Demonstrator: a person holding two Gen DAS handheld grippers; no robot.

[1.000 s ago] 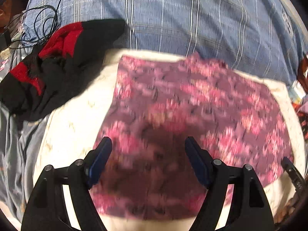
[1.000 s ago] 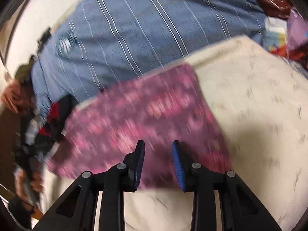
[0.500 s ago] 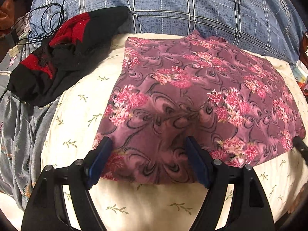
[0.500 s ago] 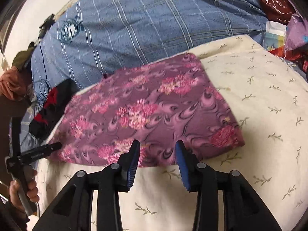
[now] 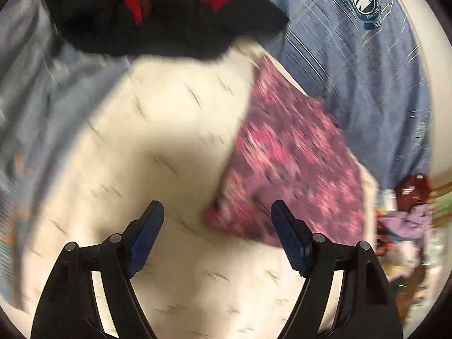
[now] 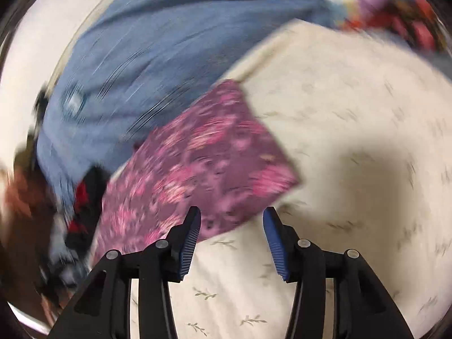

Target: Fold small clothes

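In my left view a black-and-red garment (image 5: 158, 14) lies at eleven o'clock, cream sprigged bedding (image 5: 158, 147) at centre, the folded floral cloth (image 5: 288, 169) at two, blue plaid fabric (image 5: 367, 79) beyond. My left gripper (image 5: 217, 226) gapes empty; my right gripper (image 6: 231, 231) has just been widening, empty, the cloth's edge beyond its tips at twelve.

A round crest on the blue plaid cloth (image 5: 364, 65) bears lettering — too blurred (and small) to read.

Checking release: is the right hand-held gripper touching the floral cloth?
Apart. Right wrist view: right hand-held gripper has been opening, nothing between its fingers; the floral cloth lies flat beyond them on the cream sheet.
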